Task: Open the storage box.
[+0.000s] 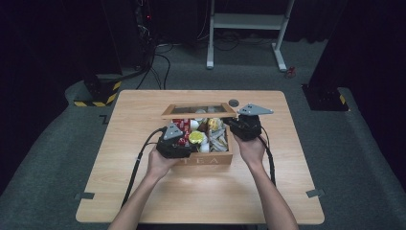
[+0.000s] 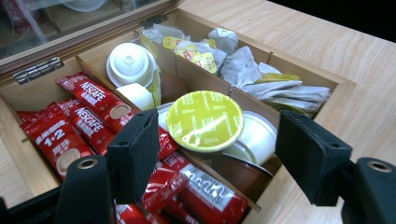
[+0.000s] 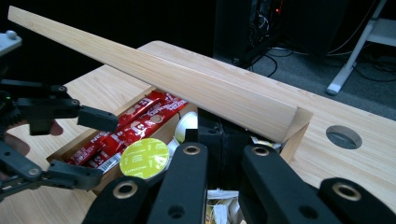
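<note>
High view: fixed above the near edge of the light wooden table [image 1: 201, 191], facing forward and down, far enough to take in the whole tabletop and grey floor beyond.

Left gripper view: rides low and very close over the open wooden tea box [image 2: 299, 70], looking down into its compartments; round yellow-lidded capsule [image 2: 204, 120] at frame centre.

Right gripper view: sits near the box's far corner, looking under the raised wooden lid [image 3: 154, 74].

Shared: box interior, the same capsule [image 3: 144, 158] lower left there, red coffee sachets [image 2: 88, 116].
</note>
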### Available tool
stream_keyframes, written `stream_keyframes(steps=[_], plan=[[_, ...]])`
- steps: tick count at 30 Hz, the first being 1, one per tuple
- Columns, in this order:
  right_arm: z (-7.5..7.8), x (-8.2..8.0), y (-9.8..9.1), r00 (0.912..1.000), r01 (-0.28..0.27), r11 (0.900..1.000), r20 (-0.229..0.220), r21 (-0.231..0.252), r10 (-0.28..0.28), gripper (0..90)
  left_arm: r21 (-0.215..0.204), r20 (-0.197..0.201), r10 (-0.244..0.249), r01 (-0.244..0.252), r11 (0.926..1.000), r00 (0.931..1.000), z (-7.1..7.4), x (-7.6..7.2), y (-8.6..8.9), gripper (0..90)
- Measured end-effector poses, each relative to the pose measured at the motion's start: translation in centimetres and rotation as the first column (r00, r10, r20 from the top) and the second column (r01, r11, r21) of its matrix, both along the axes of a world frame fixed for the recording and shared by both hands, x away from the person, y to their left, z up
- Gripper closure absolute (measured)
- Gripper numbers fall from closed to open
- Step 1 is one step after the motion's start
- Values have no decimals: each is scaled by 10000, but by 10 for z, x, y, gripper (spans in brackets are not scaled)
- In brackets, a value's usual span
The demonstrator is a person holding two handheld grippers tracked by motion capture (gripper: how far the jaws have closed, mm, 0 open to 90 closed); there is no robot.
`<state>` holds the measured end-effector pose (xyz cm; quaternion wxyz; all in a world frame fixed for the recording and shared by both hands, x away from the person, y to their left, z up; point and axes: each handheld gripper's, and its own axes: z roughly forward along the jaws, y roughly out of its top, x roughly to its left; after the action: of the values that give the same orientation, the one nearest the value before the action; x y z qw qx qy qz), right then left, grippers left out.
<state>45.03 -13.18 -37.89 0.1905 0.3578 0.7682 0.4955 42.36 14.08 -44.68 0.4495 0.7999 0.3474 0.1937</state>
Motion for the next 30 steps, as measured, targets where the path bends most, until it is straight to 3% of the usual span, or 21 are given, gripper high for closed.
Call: stream_keyframes(steps=[7,10,11,13,15,19,30], plan=[[1,3,1,10000,-6,10000,-83,33,6,900,338,-1,202,-202,9992,9998,2,11,-7,307],[2,4,1,10000,-9,10000,-50,45,9,900,321,-222,205,-198,9993,9995,2,16,-10,306],[3,4,2,10000,13,10000,-78,66,-13,900,470,-111,375,-369,9982,9992,2,16,-10,305],[4,5,1,10000,19,10000,-66,71,-19,900,162,-393,304,-298,9994,9988,1,18,-12,307],[4,6,2,10000,-7,10000,-93,54,7,900,571,-202,376,-363,9977,9991,-1,22,-10,307],[4,7,3,9999,48,10000,-94,44,-48,900,474,-389,253,-235,9986,9989,-3,25,-11,307],[3,9,4,9999,-10,10000,-102,70,11,900,1262,-533,36,31,9920,9986,-5,32,-21,313]])
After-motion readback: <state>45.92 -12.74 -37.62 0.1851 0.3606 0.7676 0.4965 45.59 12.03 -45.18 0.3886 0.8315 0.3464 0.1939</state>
